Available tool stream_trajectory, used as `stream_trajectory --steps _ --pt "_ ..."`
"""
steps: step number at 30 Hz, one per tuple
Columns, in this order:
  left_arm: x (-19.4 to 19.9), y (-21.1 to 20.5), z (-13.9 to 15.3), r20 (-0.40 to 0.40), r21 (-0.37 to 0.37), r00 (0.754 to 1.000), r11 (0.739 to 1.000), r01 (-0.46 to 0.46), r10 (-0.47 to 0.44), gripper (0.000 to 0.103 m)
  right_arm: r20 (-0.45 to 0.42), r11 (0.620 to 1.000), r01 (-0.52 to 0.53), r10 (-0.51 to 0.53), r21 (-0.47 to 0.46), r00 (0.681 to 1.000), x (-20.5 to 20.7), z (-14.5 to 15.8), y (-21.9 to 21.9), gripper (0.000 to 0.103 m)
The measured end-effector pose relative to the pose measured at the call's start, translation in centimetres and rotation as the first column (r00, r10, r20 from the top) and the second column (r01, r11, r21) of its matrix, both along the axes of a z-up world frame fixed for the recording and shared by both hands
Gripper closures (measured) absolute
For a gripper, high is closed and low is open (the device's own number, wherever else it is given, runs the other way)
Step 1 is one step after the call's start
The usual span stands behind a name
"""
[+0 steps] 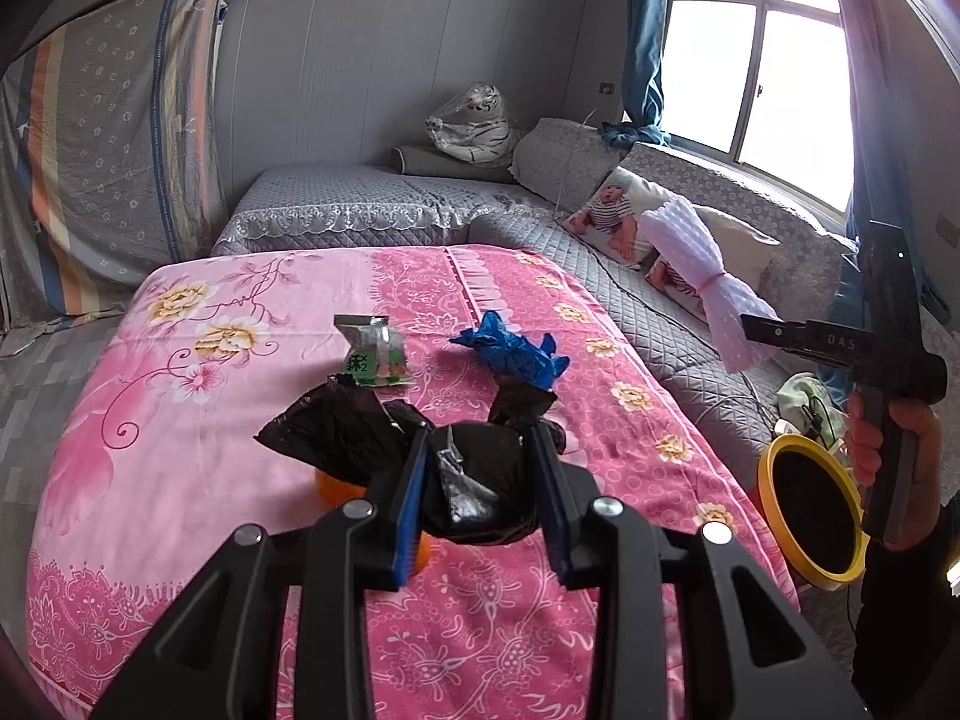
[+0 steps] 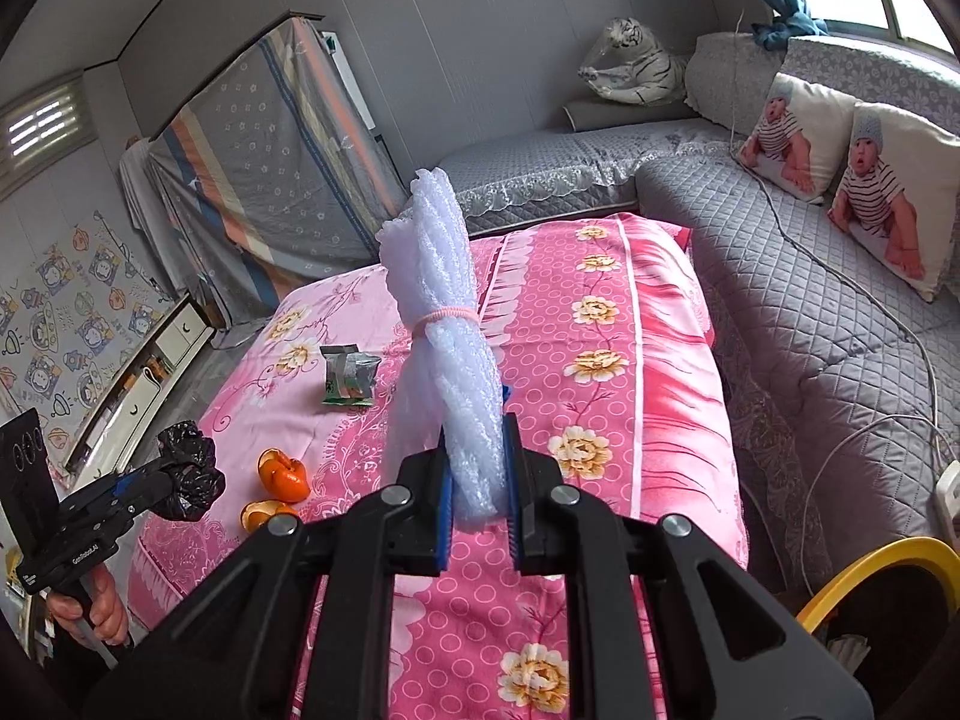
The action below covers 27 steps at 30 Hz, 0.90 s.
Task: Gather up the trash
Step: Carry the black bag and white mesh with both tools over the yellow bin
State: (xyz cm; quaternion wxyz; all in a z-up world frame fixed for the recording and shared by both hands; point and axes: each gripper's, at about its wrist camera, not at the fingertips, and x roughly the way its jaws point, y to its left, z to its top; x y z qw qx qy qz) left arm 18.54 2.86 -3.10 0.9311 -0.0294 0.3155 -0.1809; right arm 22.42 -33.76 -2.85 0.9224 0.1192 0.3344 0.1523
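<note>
Left wrist view takes in a grey quilted corner sofa along the wall and under the window, and in front of it a table draped in a pink floral cloth. Two cushions printed with a baby lean on the sofa back, and a plastic-wrapped toy tiger sits in the far corner. Beside the table's right edge stands a yellow-rimmed bin, its dark mouth open. The left gripper is pinching a crumpled black plastic bag, its blue-lined fingers pressed against the wad, which is raised above the cloth. The right gripper is clamped on the lower end of a white foam net bundle tied round the middle with a pink elastic band; the bundle stands up from the fingers, above the cloth, and in the left wrist view it hangs over the sofa near the bin. A hand grips the right tool's handle. On the cloth lie a crumpled blue wrapper, a torn silver and green snack packet just left of it, and pieces of orange peel nearer the front, partly hidden under the black bag in the left wrist view.
</note>
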Motion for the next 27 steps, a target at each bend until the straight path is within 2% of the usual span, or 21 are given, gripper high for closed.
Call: stream_trajectory --steps 8,16,21,27 --pt "1.3 -6.3 1.5 0.024 -0.010 0.993 0.993 0.116 -0.116 0.072 0.029 0.996 0.084 -0.085 0.022 0.996 -2.4 0.4 -4.8 0.090" --pt "1.8 -12.5 3.0 0.049 -0.018 0.975 0.976 0.218 -0.217 0.072 0.043 0.981 0.189 -0.191 0.041 0.981 -4.7 0.5 -9.9 0.090" --pt "1.7 -16.4 3.7 0.062 -0.012 0.955 0.957 0.290 -0.289 0.072 0.053 0.967 0.253 -0.255 0.043 0.966 -6.9 0.5 -13.0 0.090" --pt "1.0 -21.4 3.9 0.075 -0.001 0.920 0.922 0.386 -0.385 0.072 0.047 0.942 0.332 -0.334 0.045 0.941 -9.4 -0.1 -16.5 0.090"
